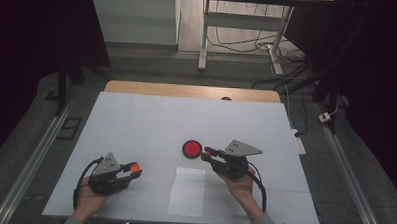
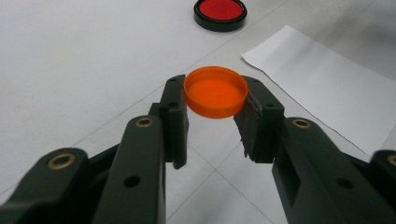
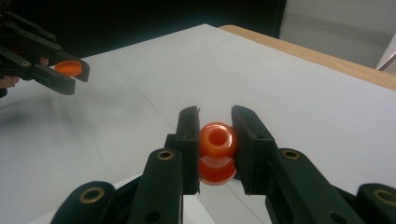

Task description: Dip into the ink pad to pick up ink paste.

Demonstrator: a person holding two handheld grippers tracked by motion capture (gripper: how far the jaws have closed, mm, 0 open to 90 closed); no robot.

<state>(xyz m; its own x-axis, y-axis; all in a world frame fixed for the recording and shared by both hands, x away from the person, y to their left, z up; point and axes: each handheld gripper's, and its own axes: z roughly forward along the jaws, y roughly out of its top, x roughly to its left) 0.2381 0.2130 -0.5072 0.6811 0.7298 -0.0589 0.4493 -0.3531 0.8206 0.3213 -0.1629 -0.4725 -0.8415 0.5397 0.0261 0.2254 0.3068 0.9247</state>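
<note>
A dark room surrounds the white-covered wooden table [image 1: 136, 120], lit from above. On it lies a white sheet of paper [image 1: 187, 190], and beyond that a round black lid with a red inside [image 1: 191, 149], resting open side up with nothing in it.

The left gripper [image 1: 134, 171], raised off the table at the near left, is clamped on a shallow orange plastic cap [image 2: 215, 91], hollow upward and bare. The right gripper [image 1: 206, 155], near the black lid, squeezes a small orange plastic bottle neck [image 3: 216, 151], mouth facing the camera, probably so the cap can be brought to it.
</note>
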